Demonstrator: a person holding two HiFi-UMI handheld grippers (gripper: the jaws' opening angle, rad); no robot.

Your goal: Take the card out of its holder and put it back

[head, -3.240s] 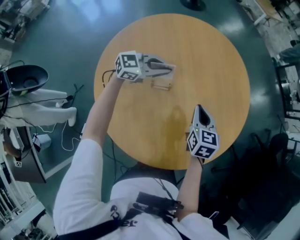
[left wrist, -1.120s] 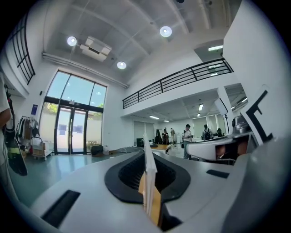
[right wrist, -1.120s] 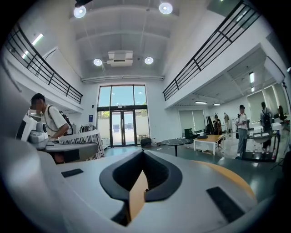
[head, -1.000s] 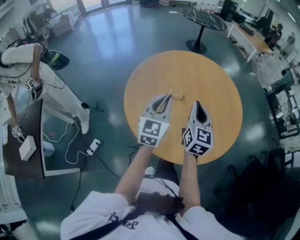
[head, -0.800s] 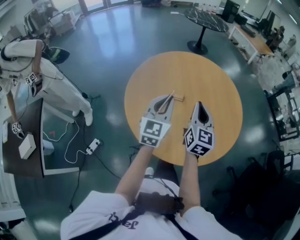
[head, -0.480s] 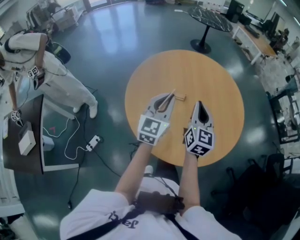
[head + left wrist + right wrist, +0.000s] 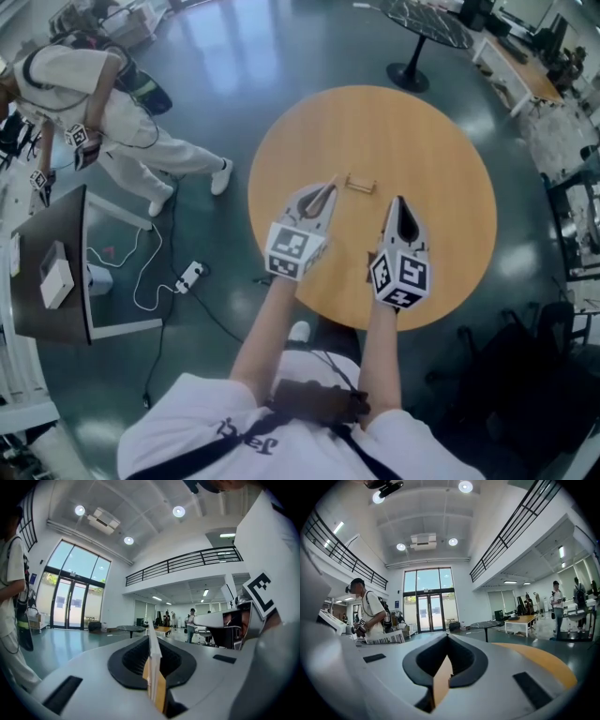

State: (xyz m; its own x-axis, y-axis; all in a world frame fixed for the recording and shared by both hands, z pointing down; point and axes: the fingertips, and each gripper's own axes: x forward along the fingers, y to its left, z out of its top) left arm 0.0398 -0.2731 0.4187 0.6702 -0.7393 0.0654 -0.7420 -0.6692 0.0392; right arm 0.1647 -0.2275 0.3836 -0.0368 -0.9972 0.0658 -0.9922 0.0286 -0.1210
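The thin white card point(image 7: 153, 654) is out of its holder, pinched edge-on and upright in the nearly closed jaws of the left gripper point(image 7: 322, 193), which sits low over the round wooden table point(image 7: 427, 141). The small low card holder point(image 7: 360, 184) stands on the tabletop just ahead of that gripper's tip and a little to its right, clear of the card. The right gripper point(image 7: 398, 203) hovers beside the left with its jaws together and nothing between them. From where I stand, the job now looks like re-seating the card: square its bottom edge along the holder's slot and bring it straight down. The holder looks light, so a skewed entry could push it away.
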